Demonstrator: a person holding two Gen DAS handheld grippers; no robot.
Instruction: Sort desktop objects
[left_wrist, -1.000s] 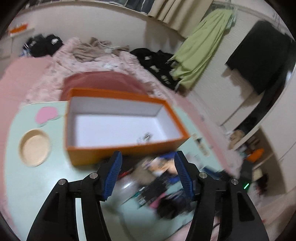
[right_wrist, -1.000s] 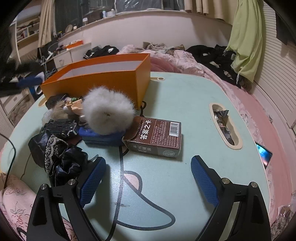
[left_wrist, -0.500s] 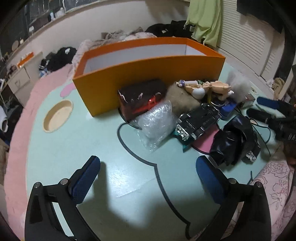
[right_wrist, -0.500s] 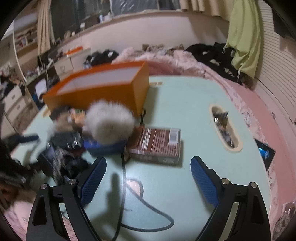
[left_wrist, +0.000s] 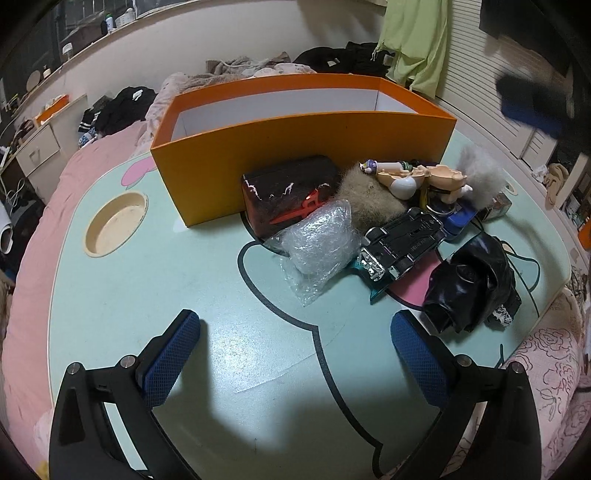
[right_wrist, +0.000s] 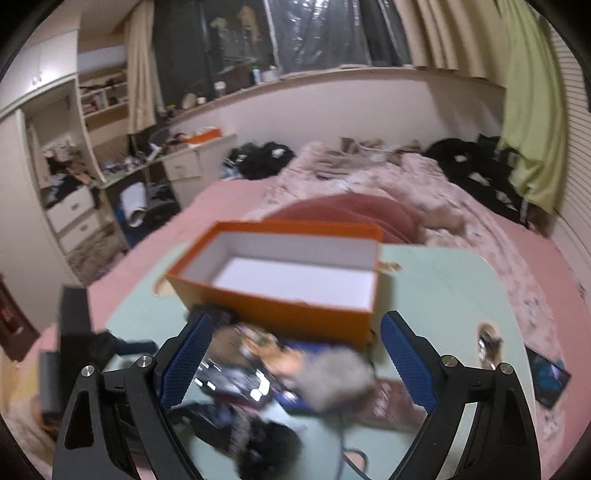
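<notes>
An orange box (left_wrist: 295, 144) with a white inside stands at the back of the pale green table (left_wrist: 155, 295). In front of it lies a heap: a dark red case (left_wrist: 284, 192), a bubble-wrap bag (left_wrist: 321, 243), a black toy car (left_wrist: 402, 243), a doll figure (left_wrist: 417, 177), a grey fur ball (left_wrist: 480, 177) and a black pouch (left_wrist: 469, 284). My left gripper (left_wrist: 295, 354) stands wide open and empty over bare table, short of the heap. My right gripper (right_wrist: 295, 354) is open and empty, raised above the heap, with the orange box (right_wrist: 280, 280) beyond. A brown carton (right_wrist: 391, 406) lies under it.
A round recess (left_wrist: 114, 221) sits in the table at the left. Pink bedding (right_wrist: 480, 229) with dark clothes surrounds the table. A phone (right_wrist: 546, 376) lies at the right edge. Drawers and shelves (right_wrist: 74, 206) stand at the far left.
My left gripper opened wide and dropped from above the box to low over the table. My right gripper rose and now looks down into the box.
</notes>
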